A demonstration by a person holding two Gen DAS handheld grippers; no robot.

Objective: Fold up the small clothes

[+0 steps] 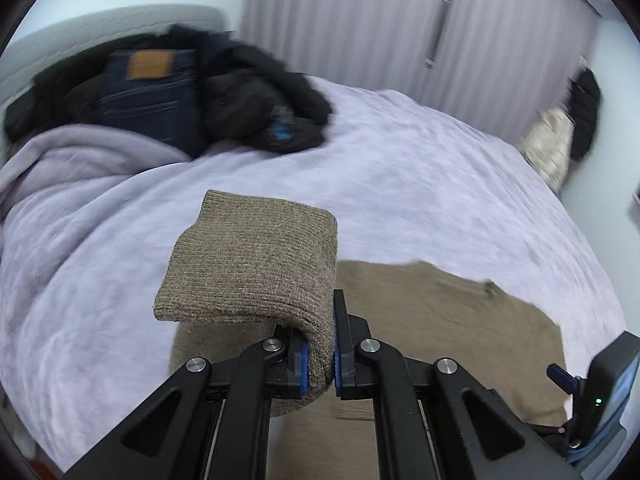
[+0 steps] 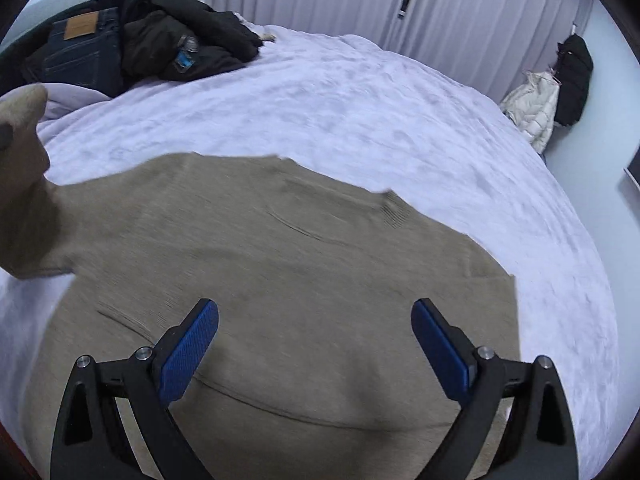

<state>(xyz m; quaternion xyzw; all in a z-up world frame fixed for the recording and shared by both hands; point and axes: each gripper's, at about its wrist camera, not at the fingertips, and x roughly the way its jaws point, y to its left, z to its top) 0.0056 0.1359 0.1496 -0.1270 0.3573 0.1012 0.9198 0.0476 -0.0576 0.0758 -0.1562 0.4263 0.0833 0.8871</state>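
Note:
A tan knit sweater [image 2: 304,264] lies spread flat on the lilac bed cover [image 2: 360,96]. My left gripper [image 1: 321,356] is shut on the sweater's sleeve cuff [image 1: 256,260] and holds it lifted above the bed, the cuff flopping over to the left. The sweater body shows below it in the left wrist view [image 1: 440,320]. The lifted sleeve [image 2: 24,184] appears at the left edge of the right wrist view. My right gripper [image 2: 316,344] is open and empty, hovering over the near part of the sweater body.
A pile of dark clothes with folded jeans [image 2: 84,52] and a black jacket [image 2: 176,36] lies at the far left of the bed. Curtains [image 2: 360,0] hang behind. A white puffer coat [image 2: 532,108] and a black garment [image 2: 574,76] hang at the right wall.

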